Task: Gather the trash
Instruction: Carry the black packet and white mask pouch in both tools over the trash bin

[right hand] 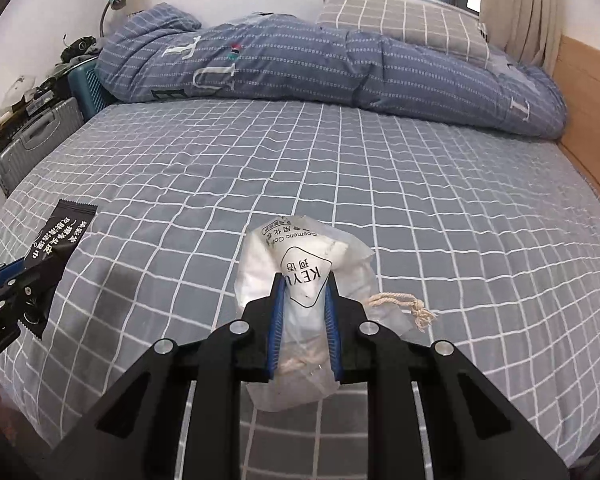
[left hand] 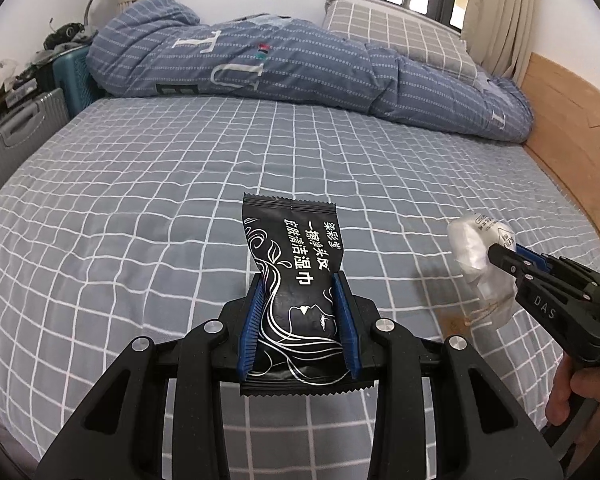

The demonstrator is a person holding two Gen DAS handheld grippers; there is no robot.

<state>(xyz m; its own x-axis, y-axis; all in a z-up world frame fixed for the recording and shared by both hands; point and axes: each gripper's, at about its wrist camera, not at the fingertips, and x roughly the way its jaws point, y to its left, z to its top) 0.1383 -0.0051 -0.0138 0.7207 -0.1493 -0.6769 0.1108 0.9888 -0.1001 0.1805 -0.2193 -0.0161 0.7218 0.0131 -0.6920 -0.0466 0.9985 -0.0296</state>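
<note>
Left wrist view shows the left gripper (left hand: 300, 304) clamped on a black foil wet-wipe sachet with white line art and lettering (left hand: 290, 280), its blue ribbed pads (left hand: 256, 320) pressing both long edges; the sachet is held clear of the grey grid-pattern bedsheet (left hand: 140, 200). Right wrist view shows the right gripper (right hand: 304, 312) closed narrowly on a crumpled translucent plastic pouch with a cotton drawstring (right hand: 300, 276), also lifted off the sheet. The pouch holds white cotton pads; the knotted cord end (right hand: 416, 308) hangs outside it. Judged step: both trash items are picked up, and carrying is in hand. The next move calls for a bin or bag, and none is visible in either view, so each grip must hold during transport. A folded blue striped duvet (left hand: 284, 64) lies along the far side of the bed.
</note>
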